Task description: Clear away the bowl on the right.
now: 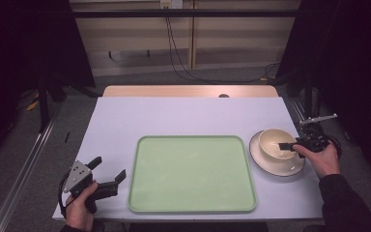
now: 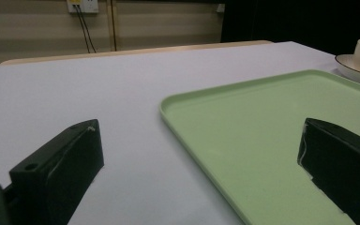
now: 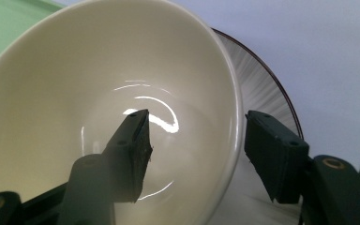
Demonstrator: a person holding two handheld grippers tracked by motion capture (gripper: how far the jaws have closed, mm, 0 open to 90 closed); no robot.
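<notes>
One glossy cream bowl (image 3: 75, 93) sits on a dark-rimmed plate (image 3: 262, 79).

A dim room: beige panelled wall (image 1: 222, 43) with dangling cables (image 1: 176, 48), grey floor (image 1: 14, 154), dark curtains (image 1: 348, 53).

The green tray (image 1: 192, 174) takes up the table's middle — flat and low-rimmed, with nothing lying on it. Bare table (image 1: 183, 115) runs behind it to the far edge. At the right, the bowl (image 1: 274, 141) on its plate (image 1: 270, 163) blocks the way, 1 jaw inside the rim, 1 outside — a gap shows each side.
</notes>
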